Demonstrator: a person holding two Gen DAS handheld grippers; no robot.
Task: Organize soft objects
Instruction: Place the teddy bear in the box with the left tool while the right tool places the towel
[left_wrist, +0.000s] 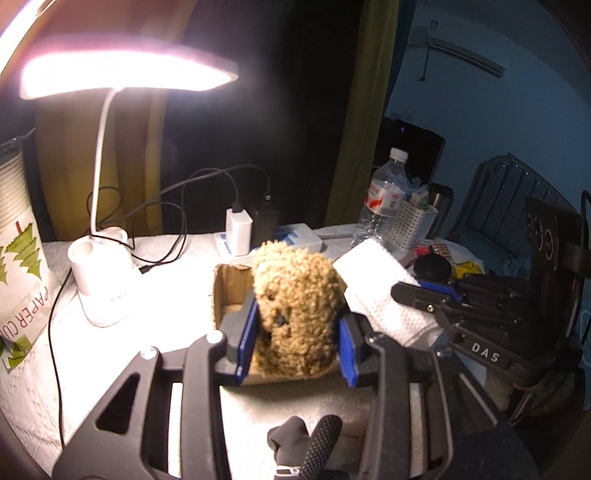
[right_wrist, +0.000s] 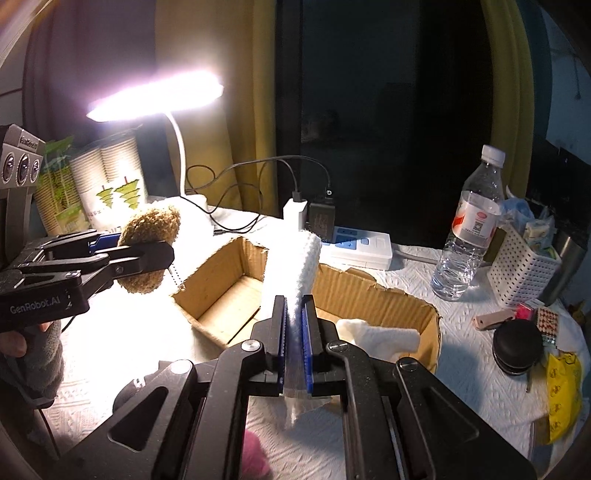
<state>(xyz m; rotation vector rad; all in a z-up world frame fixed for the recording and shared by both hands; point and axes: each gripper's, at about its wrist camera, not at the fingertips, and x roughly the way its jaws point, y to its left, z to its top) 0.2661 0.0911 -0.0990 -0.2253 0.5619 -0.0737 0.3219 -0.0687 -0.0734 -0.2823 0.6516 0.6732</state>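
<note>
Right wrist view — my right claw (right_wrist: 294, 314) pinches a white cloth (right_wrist: 295, 266); my left claw (right_wrist: 147, 254) squeezes a plush (right_wrist: 149, 247) — both near the box (right_wrist: 373, 291).

Left gripper (left_wrist: 295, 343) fingers (left_wrist: 246, 341) clamped, right gripper (right_wrist: 294, 339) fingers (right_wrist: 308, 332) pinched, both angled downward

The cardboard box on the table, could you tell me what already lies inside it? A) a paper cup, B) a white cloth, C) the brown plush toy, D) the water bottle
B: in the right wrist view a white cloth lies inside the cardboard box, while the brown plush toy sits clamped in the left gripper, outside it.
</note>
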